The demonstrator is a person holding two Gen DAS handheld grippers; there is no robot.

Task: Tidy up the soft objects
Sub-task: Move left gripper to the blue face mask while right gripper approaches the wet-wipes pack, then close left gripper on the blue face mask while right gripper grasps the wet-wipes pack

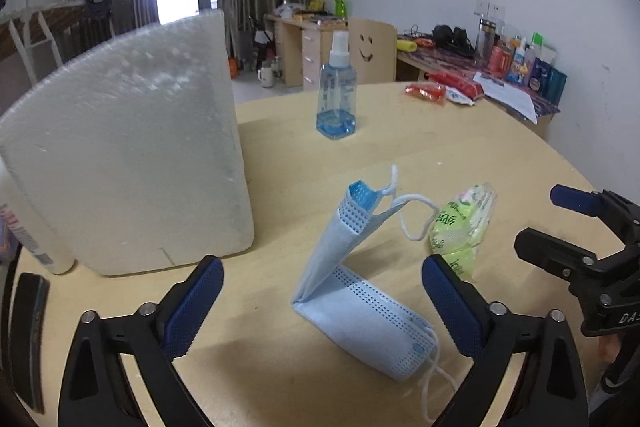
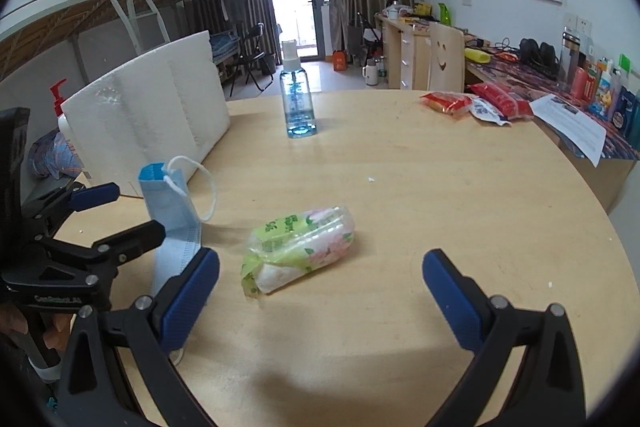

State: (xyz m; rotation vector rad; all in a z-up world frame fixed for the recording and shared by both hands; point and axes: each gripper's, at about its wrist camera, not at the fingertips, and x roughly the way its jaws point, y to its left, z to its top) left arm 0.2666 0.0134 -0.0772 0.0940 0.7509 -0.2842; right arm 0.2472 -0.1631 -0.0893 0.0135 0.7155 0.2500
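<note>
A stack of light-blue face masks (image 1: 352, 283) lies folded on the round wooden table (image 1: 460, 155), one half standing up, ear loops loose. My left gripper (image 1: 322, 301) is open with the masks between its blue fingers. A green-and-pink tissue packet (image 1: 460, 227) lies just right of the masks. In the right wrist view the tissue packet (image 2: 300, 247) lies ahead of my open right gripper (image 2: 320, 291), toward its left finger, and the masks (image 2: 176, 215) stand at the left. The right gripper (image 1: 552, 223) also shows in the left view.
A white foam box (image 1: 128, 155) stands at the left with a white pump bottle (image 2: 60, 115) behind it. A blue spray bottle (image 1: 337, 95) stands mid-table. Red snack packets (image 2: 476, 103) lie at the far right edge. A dark flat object (image 1: 30, 339) lies at the near left.
</note>
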